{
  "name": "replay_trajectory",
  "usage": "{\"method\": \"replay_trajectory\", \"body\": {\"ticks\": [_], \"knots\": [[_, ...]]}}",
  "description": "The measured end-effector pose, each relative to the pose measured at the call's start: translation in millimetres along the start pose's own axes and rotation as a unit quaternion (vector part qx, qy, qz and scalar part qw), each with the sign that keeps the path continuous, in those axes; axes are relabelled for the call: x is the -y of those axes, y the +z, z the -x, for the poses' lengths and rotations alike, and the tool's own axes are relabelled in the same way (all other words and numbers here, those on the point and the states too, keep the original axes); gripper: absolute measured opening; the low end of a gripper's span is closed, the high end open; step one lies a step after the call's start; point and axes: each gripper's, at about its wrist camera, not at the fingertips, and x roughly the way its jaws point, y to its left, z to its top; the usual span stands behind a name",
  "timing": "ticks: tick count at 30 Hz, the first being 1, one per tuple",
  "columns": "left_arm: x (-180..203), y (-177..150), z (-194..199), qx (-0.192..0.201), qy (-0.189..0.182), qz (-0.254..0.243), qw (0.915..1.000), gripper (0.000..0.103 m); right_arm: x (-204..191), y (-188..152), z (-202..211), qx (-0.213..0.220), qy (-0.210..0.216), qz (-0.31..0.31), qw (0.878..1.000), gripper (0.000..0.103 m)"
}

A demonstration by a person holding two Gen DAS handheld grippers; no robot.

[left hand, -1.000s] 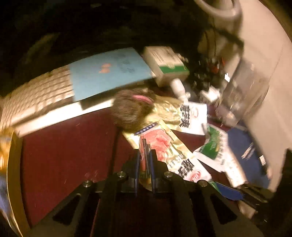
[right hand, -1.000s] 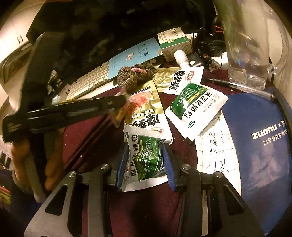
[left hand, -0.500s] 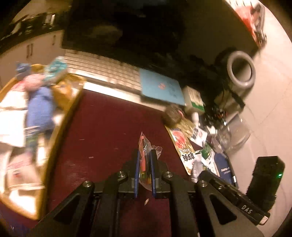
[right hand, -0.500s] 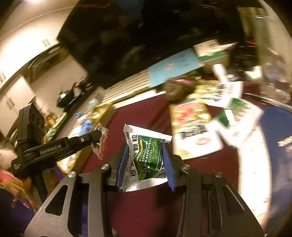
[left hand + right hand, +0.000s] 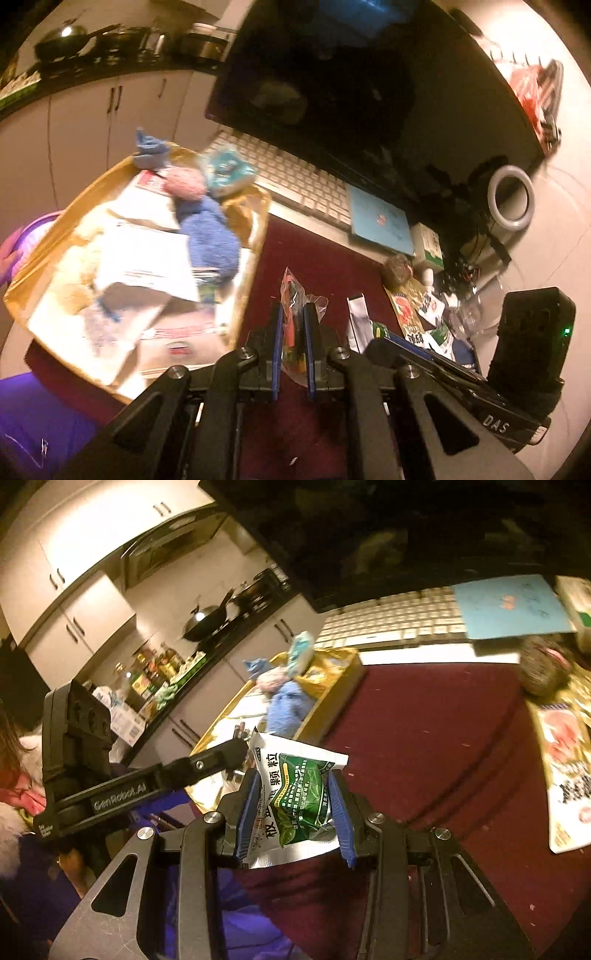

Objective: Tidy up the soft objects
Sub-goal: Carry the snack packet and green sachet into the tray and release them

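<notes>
My left gripper is shut on a small clear plastic packet with red and yellow contents, held above the dark red table. To its left lies a gold tray holding a blue plush toy, a pink ball and white packages. My right gripper is shut on a green and white sachet, pinched by its sides. In the right wrist view the left gripper's arm crosses just left of the sachet, and the gold tray lies beyond. More sachets and a brown fuzzy ball stay at the right.
A white keyboard and a dark monitor stand behind the table, with a blue booklet on the keyboard. A white box, cables and a clear jug crowd the far right. A person in purple sits close by the table edge.
Both grippers have swung left, away from the sachet pile and toward the gold tray, each carrying its packet. The tray now fills the left of the left wrist view.
</notes>
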Motion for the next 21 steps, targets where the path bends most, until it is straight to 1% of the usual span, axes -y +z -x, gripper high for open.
{"method": "replay_trajectory", "body": {"ticks": [3,7,10,12,16,18,21], "knots": [[-18.6,8.4,14.4,0.021,0.01,0.016,0.9996,0.008,-7.0,10.1,-12.2,-0.012,0.005,0.009,1.0,0.037],[-39.6,23.1,22.6,0.036,0.026,0.036,0.9984,0.008,-18.5,25.2,-36.6,-0.027,0.003,0.022,0.999,0.038],[-54.2,34.5,21.3,0.046,0.031,0.049,0.9973,0.008,-26.6,41.3,-56.6,-0.04,0.014,0.018,0.999,0.037],[-62.7,41.5,16.4,0.049,0.045,0.058,0.9961,0.008,-34.9,54.3,-71.1,-0.039,0.018,0.022,0.999,0.038],[-81.7,55.2,7.0,0.051,0.055,0.074,0.9944,0.009,-49.7,76.4,-106.9,-0.041,0.009,0.032,0.999,0.038],[-90.5,62.6,2.0,0.052,0.058,0.074,0.9942,0.009,-48.5,83.4,-129.1,-0.042,-0.004,0.039,0.998,0.038],[-107.2,68.2,-12.8,0.032,0.04,0.096,0.9941,0.009,-38.1,84.2,-155.1,-0.05,-0.01,0.031,0.998,0.038]]}}
